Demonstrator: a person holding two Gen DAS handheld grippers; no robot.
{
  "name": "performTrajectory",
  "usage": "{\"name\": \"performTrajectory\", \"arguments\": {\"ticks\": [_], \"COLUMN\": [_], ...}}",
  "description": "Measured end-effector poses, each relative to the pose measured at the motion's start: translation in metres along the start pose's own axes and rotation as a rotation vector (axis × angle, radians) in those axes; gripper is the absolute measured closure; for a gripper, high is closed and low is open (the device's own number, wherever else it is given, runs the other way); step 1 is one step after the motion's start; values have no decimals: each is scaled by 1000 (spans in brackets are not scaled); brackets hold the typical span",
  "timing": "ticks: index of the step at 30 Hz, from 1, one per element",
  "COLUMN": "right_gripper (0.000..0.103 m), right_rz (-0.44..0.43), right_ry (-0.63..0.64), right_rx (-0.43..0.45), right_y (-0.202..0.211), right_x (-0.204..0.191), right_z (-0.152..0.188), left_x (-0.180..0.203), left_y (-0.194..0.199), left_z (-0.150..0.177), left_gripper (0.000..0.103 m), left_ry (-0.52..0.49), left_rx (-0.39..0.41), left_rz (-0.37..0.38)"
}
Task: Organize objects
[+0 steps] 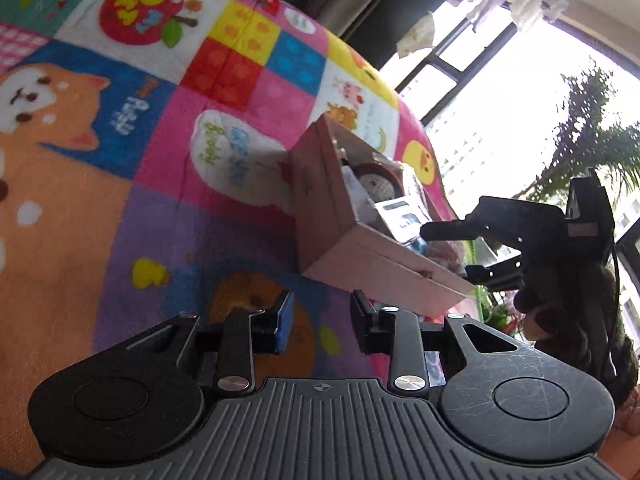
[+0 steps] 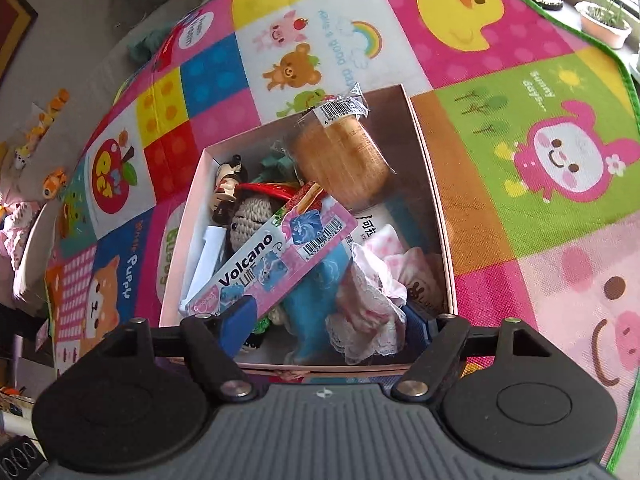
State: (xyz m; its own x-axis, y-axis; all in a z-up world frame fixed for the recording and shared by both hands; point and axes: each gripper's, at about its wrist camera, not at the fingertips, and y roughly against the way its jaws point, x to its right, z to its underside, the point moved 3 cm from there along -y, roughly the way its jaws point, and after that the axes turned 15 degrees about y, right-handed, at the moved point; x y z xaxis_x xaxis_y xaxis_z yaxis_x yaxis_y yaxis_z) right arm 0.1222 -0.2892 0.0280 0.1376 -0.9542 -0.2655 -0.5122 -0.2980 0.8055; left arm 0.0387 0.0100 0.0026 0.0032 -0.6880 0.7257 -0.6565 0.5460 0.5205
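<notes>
An open pink cardboard box (image 2: pixel 436 184) stands on the colourful play mat (image 2: pixel 520 128). It holds several things: a pink "Volcano" packet (image 2: pixel 276 256) lying on top, a crocheted doll (image 2: pixel 244 220), a wrapped brown roll (image 2: pixel 344 160), pink lace cloth (image 2: pixel 372 300) and a small toy figure (image 2: pixel 228 184). My right gripper (image 2: pixel 330 320) hovers over the box's near edge, open wide; the packet's lower end lies close to its left pad, untouched. In the left wrist view the box (image 1: pixel 380 264) is ahead on the right, with the right gripper (image 1: pixel 446 251) above it. My left gripper (image 1: pixel 322 320) is open, nothing between its pads.
The mat (image 1: pixel 120 160) spreads left of the box. Small orange toys (image 2: pixel 52 184) and a green cloth (image 2: pixel 146 46) lie on the grey floor beyond the mat's edge. Flower pots (image 2: pixel 604 28) line the window sill; a window and a tall plant (image 1: pixel 588 132) stand behind.
</notes>
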Motion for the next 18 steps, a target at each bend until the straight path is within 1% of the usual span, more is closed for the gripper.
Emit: {"name": "performTrajectory", "arguments": {"ticks": [3, 6, 8, 10, 12, 13, 14, 16, 17, 18], "right_gripper": [14, 10, 8, 8, 9, 13, 15, 25, 26, 29], "right_rz": [-36, -25, 14, 90, 173, 208, 238, 300, 330, 354], "right_ry": [34, 118, 188, 277, 375, 420, 456, 517, 545, 569], "right_rx": [77, 184, 253, 295, 307, 302, 291, 256, 242, 233], "right_y": [24, 58, 75, 84, 83, 80, 74, 58, 49, 40], "right_x": [-1, -3, -4, -7, -10, -10, -10, -11, -12, -14], "right_z": [6, 17, 27, 40, 55, 63, 70, 83, 88, 91], "left_x": [16, 34, 46, 52, 53, 51, 49, 43, 39, 35], "left_y": [2, -5, -20, -42, -66, -76, -85, -93, -94, -94], "left_z": [-10, -27, -39, -48, -53, -54, -54, -55, -56, -57], "left_gripper": [69, 69, 69, 69, 69, 69, 63, 46, 40, 28], "left_ry": [-61, -116, -157, -166, -165, -168, -172, -167, -155, -147], "left_rx": [28, 57, 67, 56, 32, 19, 17, 32, 38, 45], "left_rz": [-9, -16, -36, -81, -136, -169, -210, -255, -274, -294]}}
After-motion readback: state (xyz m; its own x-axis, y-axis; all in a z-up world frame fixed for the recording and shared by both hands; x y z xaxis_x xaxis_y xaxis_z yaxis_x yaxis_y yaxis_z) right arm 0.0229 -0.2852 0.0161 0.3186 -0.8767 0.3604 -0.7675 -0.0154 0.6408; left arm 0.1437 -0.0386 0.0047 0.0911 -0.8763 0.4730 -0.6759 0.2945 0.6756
